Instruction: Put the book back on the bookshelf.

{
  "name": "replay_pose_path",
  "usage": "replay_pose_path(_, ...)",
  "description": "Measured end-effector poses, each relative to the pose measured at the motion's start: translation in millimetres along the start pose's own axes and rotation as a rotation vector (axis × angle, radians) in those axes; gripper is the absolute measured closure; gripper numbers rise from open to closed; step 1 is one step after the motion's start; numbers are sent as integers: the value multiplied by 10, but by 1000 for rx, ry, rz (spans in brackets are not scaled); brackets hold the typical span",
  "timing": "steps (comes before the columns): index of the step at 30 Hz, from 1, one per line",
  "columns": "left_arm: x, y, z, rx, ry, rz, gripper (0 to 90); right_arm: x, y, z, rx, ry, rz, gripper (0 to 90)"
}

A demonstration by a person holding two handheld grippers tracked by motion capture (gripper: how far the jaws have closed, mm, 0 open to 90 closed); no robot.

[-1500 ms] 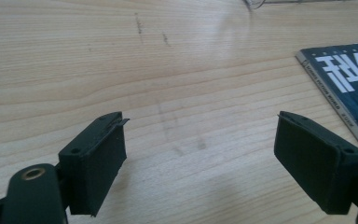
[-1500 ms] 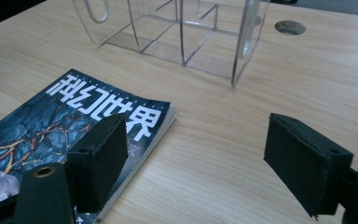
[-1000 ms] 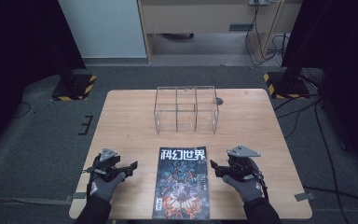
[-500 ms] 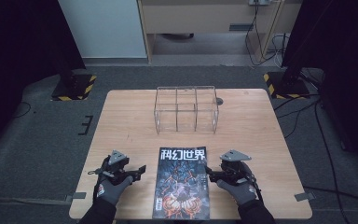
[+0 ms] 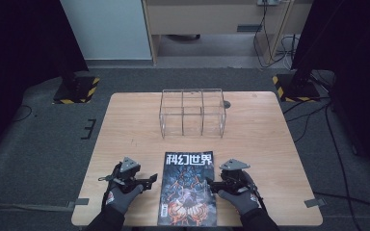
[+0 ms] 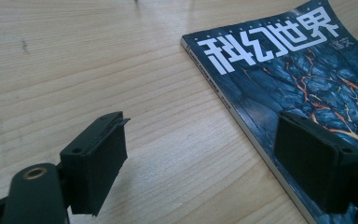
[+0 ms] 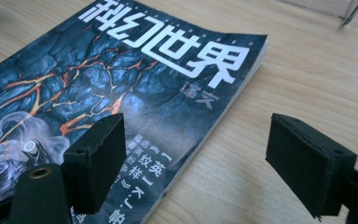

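I see the magazine (image 5: 188, 188) lying flat at the table's (image 5: 270, 144) near edge, cover up. My left gripper (image 5: 150, 179) and right gripper (image 5: 210, 183) flank it, jaws spread and straddling its long edges, grasping nothing. The wire rack (image 5: 192, 112) stands beyond.

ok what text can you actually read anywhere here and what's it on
"科幻世界" in large white characters across the top of the magazine cover.
"译文" in small pale characters under the title's right end, seen in the right gripper view.
Small white lines near the cover's right edge: a few characters show, too partial to quote.
Fine print along the spine: too small to read.
The wire rack and table carry no text.
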State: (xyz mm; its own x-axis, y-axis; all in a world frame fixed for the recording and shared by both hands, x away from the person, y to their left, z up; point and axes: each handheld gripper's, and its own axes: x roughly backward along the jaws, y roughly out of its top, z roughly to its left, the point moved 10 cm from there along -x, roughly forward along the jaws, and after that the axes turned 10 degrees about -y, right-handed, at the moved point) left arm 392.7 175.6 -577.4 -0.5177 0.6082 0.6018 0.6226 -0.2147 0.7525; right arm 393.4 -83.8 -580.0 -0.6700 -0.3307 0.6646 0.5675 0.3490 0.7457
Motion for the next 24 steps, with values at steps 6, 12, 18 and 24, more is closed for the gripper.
replay_pose_path(6, -56, -24, -62, -30, 0, 23, 164, -35, -51, 61, 2, 20, 18, 205)
replay_pose_path(12, -104, -43, -97, -52, 3, 46, 164, -87, -110, 105, 4, 30, 43, 211)
replay_pose_path(18, -137, -55, -131, -70, -3, 61, 163, -101, -127, 137, 1, 45, 50, 218)
replay_pose_path(24, -166, -69, -153, -82, -13, 72, 162, -121, -143, 178, -10, 61, 58, 231)
